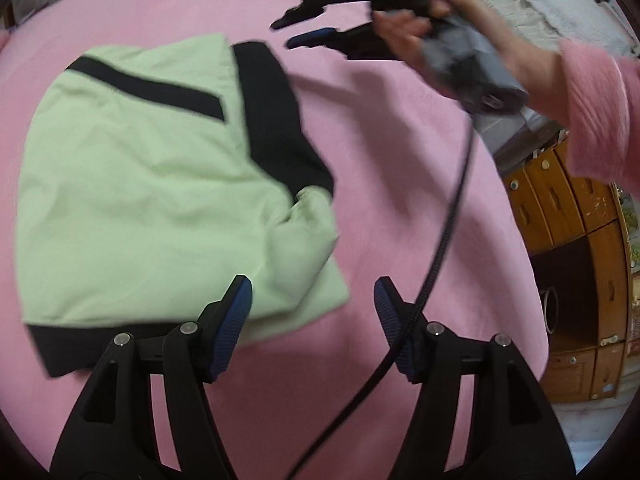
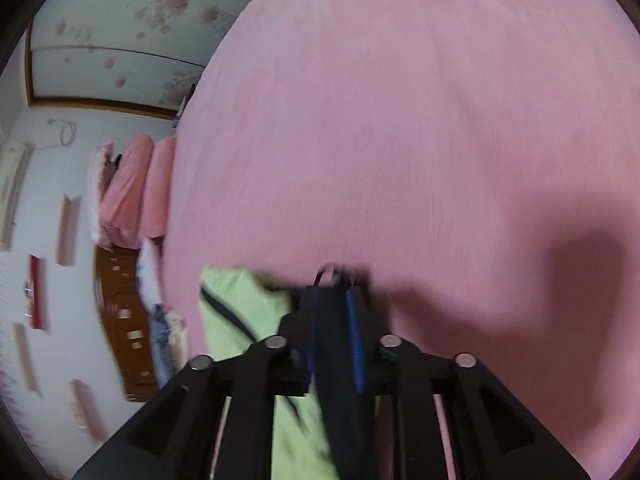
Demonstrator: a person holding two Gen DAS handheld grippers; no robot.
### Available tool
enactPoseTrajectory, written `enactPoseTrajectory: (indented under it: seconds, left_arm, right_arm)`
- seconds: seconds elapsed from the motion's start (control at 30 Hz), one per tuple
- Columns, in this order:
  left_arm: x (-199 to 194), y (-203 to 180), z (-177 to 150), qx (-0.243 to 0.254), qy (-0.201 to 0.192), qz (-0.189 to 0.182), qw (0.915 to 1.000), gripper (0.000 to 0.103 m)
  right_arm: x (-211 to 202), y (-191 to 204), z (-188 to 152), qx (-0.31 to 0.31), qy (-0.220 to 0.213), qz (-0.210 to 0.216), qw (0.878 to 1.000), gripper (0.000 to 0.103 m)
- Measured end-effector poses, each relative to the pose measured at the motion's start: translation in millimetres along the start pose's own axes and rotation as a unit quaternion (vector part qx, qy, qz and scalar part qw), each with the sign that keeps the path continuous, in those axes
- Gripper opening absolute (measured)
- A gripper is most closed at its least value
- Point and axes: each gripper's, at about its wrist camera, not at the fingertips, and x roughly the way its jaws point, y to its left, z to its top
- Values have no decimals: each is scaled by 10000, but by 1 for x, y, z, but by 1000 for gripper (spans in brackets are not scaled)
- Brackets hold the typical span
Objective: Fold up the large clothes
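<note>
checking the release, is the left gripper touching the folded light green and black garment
Apart: the left wrist view shows the left gripper open, nothing between its pads, above the folded light green and black garment.

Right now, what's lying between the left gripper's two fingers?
In the left wrist view, the left gripper stands open over bare pink bedspread; only the green jacket's lower corner reaches in beside the near finger.

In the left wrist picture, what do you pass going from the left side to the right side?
Green jacket → pink bed cover → black cable → wooden drawers.
</note>
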Motion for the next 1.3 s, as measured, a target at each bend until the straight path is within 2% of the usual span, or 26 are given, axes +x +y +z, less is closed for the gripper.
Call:
enactPoseTrajectory:
  seconds: [0.03, 0.07, 0.13, 0.17, 0.27, 0.37, 0.4, 0.47, 0.53, 0.6, 0.67, 0.73, 0.83, 0.93, 1.0, 1.07, 1.1, 1.17, 1.3]
  left_arm:
    - [-5, 3, 1, -56, 127, 118, 9998, 60]
    - [-10, 7, 3, -98, 209, 209, 9995, 61]
    - [-20, 14, 11, -175, 469, 332, 9982, 63]
    - [-21, 17, 15, -189, 580, 327, 9976, 65]
    - [-28, 39, 21, -353, 809, 439, 9951, 66]
    - [-34, 49, 22, -440, 1046, 486, 9924, 69]
    - [-43, 67, 20, -504, 1092, 481, 9916, 69]
    - [-48, 79, 10, -645, 1245, 330, 9896, 70]
    - [-55, 90, -13, -707, 1519, 126, 9858, 70]
    - [-62, 99, -31, -686, 1740, 82, 9823, 70]
    - [-71, 110, -41, -614, 1718, 166, 9831, 70]
    - [-82, 124, -50, -634, 1673, 59, 9838, 70]
    - [-97, 150, -55, -1041, 1372, 51, 9850, 70]
    - [-103, 179, -51, -1469, 1079, 375, 9825, 70]
    - [-103, 199, -42, -1722, 886, 639, 9790, 70]
    - [-102, 211, -31, -1822, 707, 826, 9772, 70]
    - [-104, 217, -23, -1882, 563, 925, 9761, 70]
    - [-103, 225, -10, -1894, 417, 1048, 9754, 70]
    - [-94, 235, 10, -1902, 312, 1244, 9733, 70]
  right_arm:
    - [-3, 0, -22, 37, 72, 100, 9999, 31]
    - [-7, -2, -29, 77, 125, 170, 9997, 39]
    - [-2, -1, -49, 150, 211, 300, 9992, 44]
    - [5, 5, -71, 184, 306, 380, 9986, 44]
    - [21, 11, -97, 143, 534, 542, 9970, 48]
    - [34, 20, -114, -43, 815, 450, 9956, 49]
    - [45, 24, -122, -83, 890, 406, 9952, 49]
    - [68, 38, -137, -260, 946, 243, 9949, 50]
    - [77, 47, -145, -600, 915, -86, 9940, 50]
    - [79, 55, -150, -1008, 891, -456, 9899, 50]
    - [91, 64, -154, -1170, 990, -638, 9861, 50]
    - [99, 73, -152, -1225, 1177, -738, 9827, 50]
    - [111, 88, -164, -1733, 1280, -1036, 9710, 50]
    - [129, 100, -182, -2078, 1390, -1075, 9623, 49]
    - [135, 108, -198, -2196, 1526, -1082, 9575, 41]
    - [140, 123, -217, -2413, 1525, -1297, 9496, 12]
    - [140, 129, -224, -2508, 1524, -1409, 9455, 9]
    - [123, 139, -232, -2554, 1512, -1305, 9460, 4]
    - [84, 158, -242, -2690, 1158, -1252, 9479, 3]
